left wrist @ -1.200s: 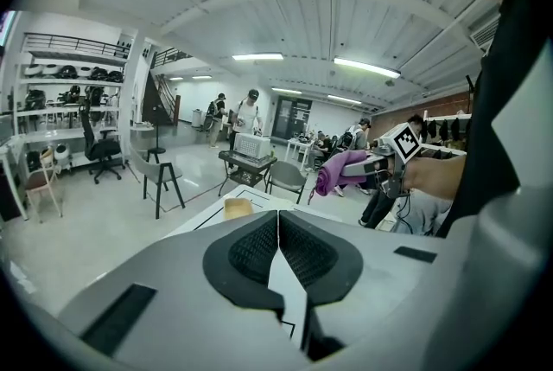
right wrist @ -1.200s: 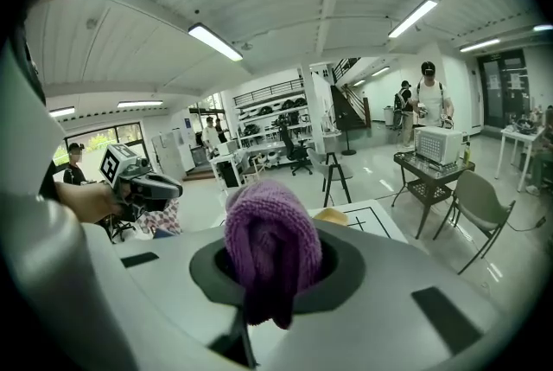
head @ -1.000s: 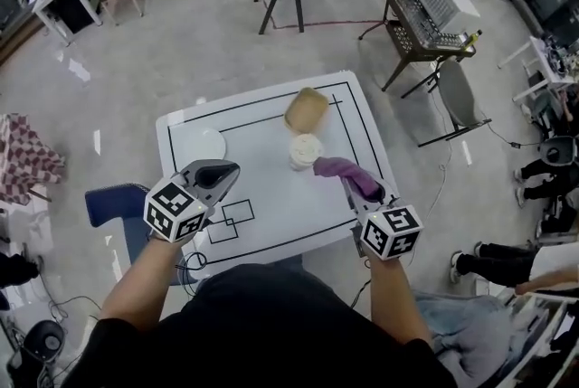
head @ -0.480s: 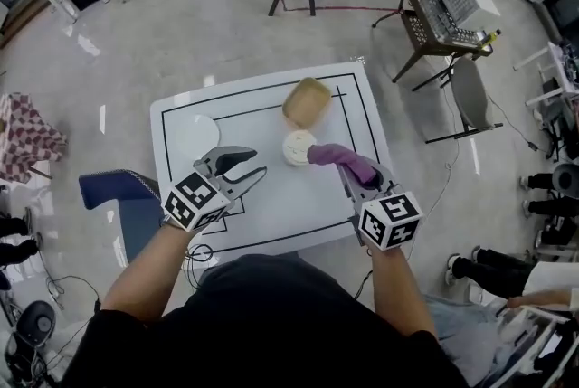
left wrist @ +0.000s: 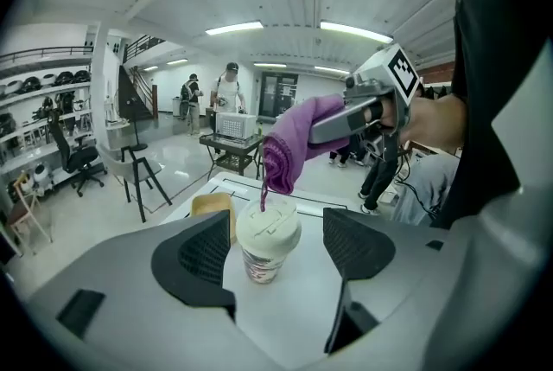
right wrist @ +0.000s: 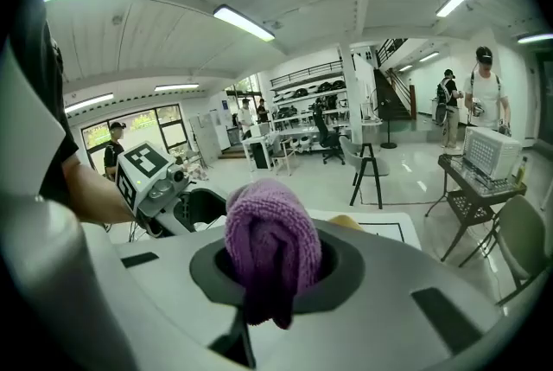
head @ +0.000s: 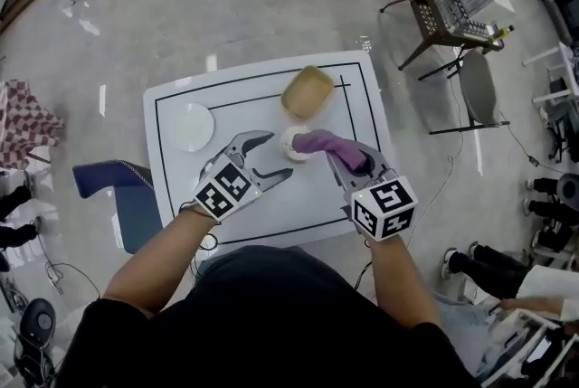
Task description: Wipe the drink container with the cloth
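1. The drink container (head: 291, 145), a lidded paper cup, stands upright near the middle of the table (head: 312, 207), just in front of a tan bowl (head: 306, 92).
2. The purple cloth (head: 318, 141) hangs over the cup's lid. Only its dangling tip reaches the lid, so wiping looks barely begun.
3. The right gripper (head: 353, 165) is clamped on the bunched cloth.
4. The left gripper (head: 276, 155) is opening its jaws. The cup sits ahead in their gap, untouched by either pad, so steadying it appears to be the step still ahead.
5. A white plate (head: 192, 126) lies well apart.
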Tool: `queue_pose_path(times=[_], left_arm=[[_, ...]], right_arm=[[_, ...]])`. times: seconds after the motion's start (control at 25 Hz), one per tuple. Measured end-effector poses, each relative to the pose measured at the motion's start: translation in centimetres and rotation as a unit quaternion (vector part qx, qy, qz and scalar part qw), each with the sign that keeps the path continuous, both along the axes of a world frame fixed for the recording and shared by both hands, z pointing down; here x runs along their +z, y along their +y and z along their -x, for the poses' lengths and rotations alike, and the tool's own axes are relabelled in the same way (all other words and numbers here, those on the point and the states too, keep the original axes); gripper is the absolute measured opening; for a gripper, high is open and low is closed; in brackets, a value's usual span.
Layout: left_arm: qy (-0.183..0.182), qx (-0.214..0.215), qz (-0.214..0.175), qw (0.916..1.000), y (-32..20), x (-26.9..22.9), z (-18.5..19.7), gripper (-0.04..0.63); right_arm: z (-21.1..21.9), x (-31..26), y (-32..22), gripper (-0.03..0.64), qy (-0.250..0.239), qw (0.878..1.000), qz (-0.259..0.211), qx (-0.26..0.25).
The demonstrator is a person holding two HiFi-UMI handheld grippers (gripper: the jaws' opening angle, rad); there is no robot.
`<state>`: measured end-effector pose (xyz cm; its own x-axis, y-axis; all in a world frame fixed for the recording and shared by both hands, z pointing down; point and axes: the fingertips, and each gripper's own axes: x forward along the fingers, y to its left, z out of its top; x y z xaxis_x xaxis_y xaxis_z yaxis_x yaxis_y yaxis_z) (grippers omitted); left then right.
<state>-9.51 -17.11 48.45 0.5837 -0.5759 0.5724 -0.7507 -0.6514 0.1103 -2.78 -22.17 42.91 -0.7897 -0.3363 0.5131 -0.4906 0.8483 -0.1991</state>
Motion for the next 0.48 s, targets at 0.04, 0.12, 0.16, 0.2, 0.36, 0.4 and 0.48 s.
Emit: queue_pose_path(times=[0.04, 0.12, 0.16, 0.2, 0.36, 0.4, 0.48], left_arm=[[-0.004, 0.004, 0.003, 1.0000, -0.4, 0.7, -0.4, 0.356], [-0.015, 0.011, 0.008, 0.9998, -1.2, 2.1, -1.0, 0.367], [-0.023, 0.013, 0.008, 0.9996, -1.6, 2.7, -1.2, 0.377], [-0.033, 0.015, 0.007, 0.9993, -1.9, 3.3, -1.3, 0.392], [-0.056, 0.034, 0.001, 0.9978, -3.2, 5.1, -2.3, 0.422], [-0.061, 0.040, 0.000, 0.9973, -3.6, 5.5, -2.5, 0.422], [-0.067, 0.051, 0.000, 0.9964, -4.3, 6.3, -2.8, 0.422]], right_arm=[[0.3, 0.3, -0.1, 0.084, 0.001, 1.000, 0.001, -0.008], [1.1, 1.1, -0.1, 0.084, 0.007, 1.000, 0.005, -0.029], [1.4, 1.5, 0.0, 0.084, 0.014, 0.999, 0.007, -0.042], [1.8, 2.0, 0.3, 0.084, 0.023, 0.998, 0.010, -0.057], [3.0, 4.6, 1.4, 0.084, 0.070, 0.991, 0.026, -0.112], [3.2, 5.2, 1.5, 0.084, 0.079, 0.989, 0.031, -0.122], [3.6, 6.3, 1.3, 0.084, 0.091, 0.986, 0.037, -0.132]])
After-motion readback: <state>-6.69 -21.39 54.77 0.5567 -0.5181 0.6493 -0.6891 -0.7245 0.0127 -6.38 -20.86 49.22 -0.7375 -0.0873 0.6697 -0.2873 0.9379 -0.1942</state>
